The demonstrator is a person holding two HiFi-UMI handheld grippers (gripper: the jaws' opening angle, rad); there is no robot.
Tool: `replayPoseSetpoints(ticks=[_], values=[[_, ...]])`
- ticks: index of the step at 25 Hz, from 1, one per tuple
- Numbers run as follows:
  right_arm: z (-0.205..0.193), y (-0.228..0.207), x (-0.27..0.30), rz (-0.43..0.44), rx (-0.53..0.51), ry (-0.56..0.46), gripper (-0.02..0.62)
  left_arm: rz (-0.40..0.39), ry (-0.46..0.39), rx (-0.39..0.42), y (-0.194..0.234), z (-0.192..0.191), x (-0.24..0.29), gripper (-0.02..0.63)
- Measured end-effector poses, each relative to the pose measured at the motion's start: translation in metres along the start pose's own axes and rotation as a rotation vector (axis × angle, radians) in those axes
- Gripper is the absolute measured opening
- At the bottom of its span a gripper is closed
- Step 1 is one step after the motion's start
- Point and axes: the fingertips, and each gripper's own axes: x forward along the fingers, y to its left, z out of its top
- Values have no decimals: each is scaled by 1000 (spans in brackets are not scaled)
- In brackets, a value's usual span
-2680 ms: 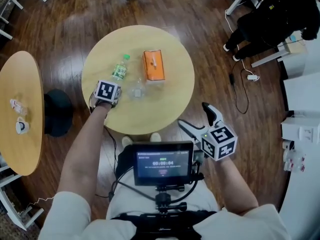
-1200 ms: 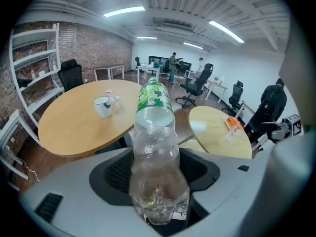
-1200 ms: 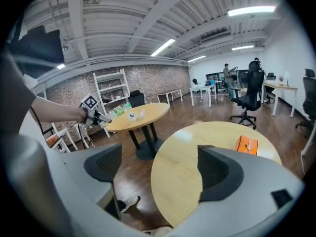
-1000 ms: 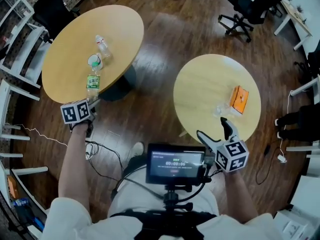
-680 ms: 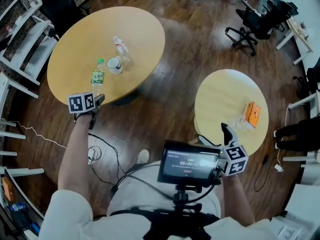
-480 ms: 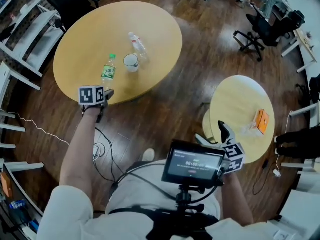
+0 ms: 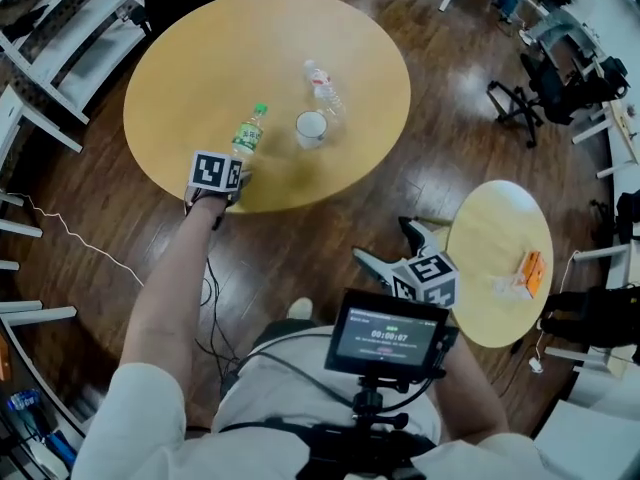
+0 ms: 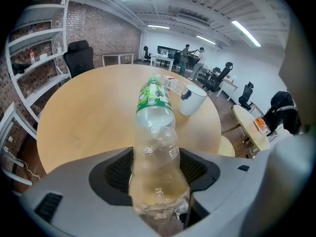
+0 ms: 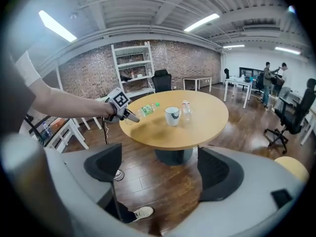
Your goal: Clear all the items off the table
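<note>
- Two round tables stand on the dark wooden floor (image 7: 330,233): a large table (image 7: 200,58) ahead and a small table (image 7: 478,268) well apart from it on the right.
- The left gripper (image 7: 241,166) is clamped on the lower body of a green-labelled plastic bottle (image 7: 249,133). In the left gripper view, both pads press against its clear sides and a little yellowish liquid sits at the bottom.
- The bottle lies slanted over the near edge of the large table, with its green cap pointing in over the top. Whether it touches the wood cannot be told.
- Just past the cap stands a white mug (image 7: 311,128), upright with its handle turned to the left in the left gripper view.
- Beside the mug, on its far side, a clear bottle (image 7: 323,85) lies on its side.
- The right gripper (image 7: 390,248) has its jaws spread wide with nothing between them. Its own view shows only floorboards between the two dark pads, and it hangs above the floor between the tables.
- On the small table an orange box (image 7: 530,267) lies near the right edge, with a clear item (image 7: 505,286) just beside it that is too small to identify.
- White shelving (image 7: 60,18) stands left of the large table, and a chest-mounted monitor (image 7: 390,336) shows below the grippers.
</note>
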Motion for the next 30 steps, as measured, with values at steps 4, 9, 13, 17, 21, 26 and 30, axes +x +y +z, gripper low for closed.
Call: replayPoseSetpoints(ticks=[4, 9, 13, 17, 21, 26, 30], values=[[-5, 3, -2, -19, 9, 23, 489, 9, 21, -25, 16, 2, 21, 285], [-31, -10, -22, -77, 68, 54, 489, 20, 35, 6, 24, 18, 44, 287], [-42, -21, -36, -130, 109, 53, 488, 63, 45, 31, 39, 34, 58, 296], [-50, -25, -44, -154, 128, 50, 489, 66, 89, 27, 44, 20, 68, 302], [-58, -30, -49, -160, 147, 67, 489, 72, 87, 45, 41, 20, 66, 347], [-50, -37, -45, -169, 152, 62, 489, 78, 51, 101, 46, 27, 43, 350], [-44, -43, -46, -185, 165, 41, 489, 93, 16, 126, 49, 27, 17, 350]])
